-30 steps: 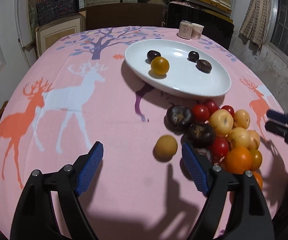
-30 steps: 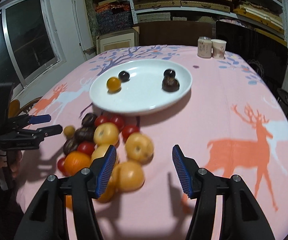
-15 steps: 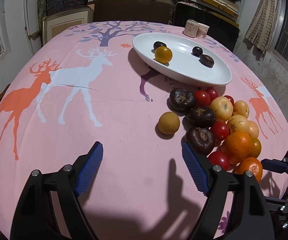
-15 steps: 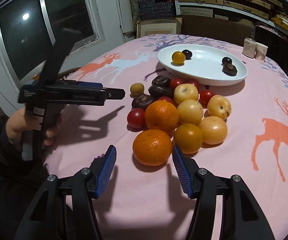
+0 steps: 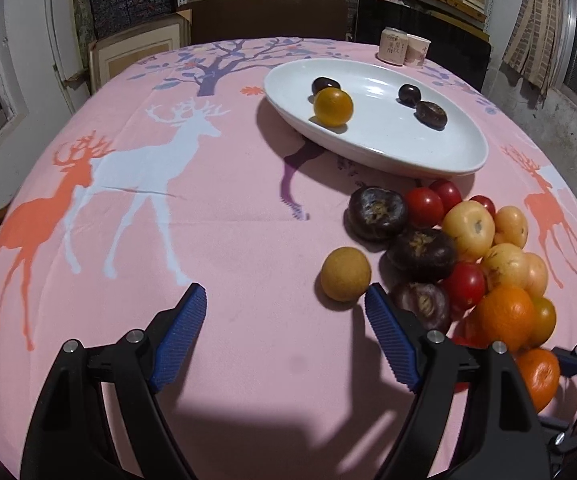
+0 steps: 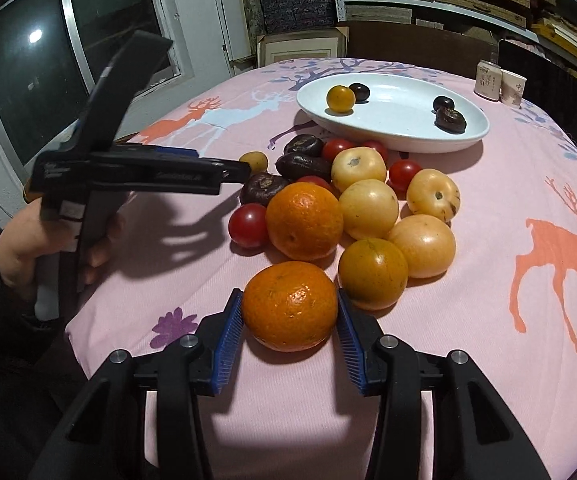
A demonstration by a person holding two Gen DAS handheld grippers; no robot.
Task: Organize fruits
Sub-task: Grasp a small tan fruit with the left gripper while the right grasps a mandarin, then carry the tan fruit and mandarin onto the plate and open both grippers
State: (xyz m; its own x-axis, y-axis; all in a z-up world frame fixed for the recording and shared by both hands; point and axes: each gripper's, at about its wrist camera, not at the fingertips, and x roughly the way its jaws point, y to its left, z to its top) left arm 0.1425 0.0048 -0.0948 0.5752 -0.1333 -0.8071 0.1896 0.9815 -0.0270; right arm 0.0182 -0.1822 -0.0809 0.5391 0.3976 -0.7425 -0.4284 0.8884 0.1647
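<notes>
1. Fruit pile [image 6: 352, 200] lies on my pink tablecloth [image 6: 528, 184], just near of the white oval plate [image 6: 404, 136].
2. My right gripper [image 6: 289, 312] has both blue pads against the nearest orange [image 6: 290, 306]; it rests on the cloth at the pile's near edge.
3. My left gripper [image 5: 284, 300] is spread wide and holds nothing; a small tan fruit [image 5: 345, 274] sits just far of its right pad [image 5: 392, 336].
4. Four small fruits lie on the plate.
</notes>
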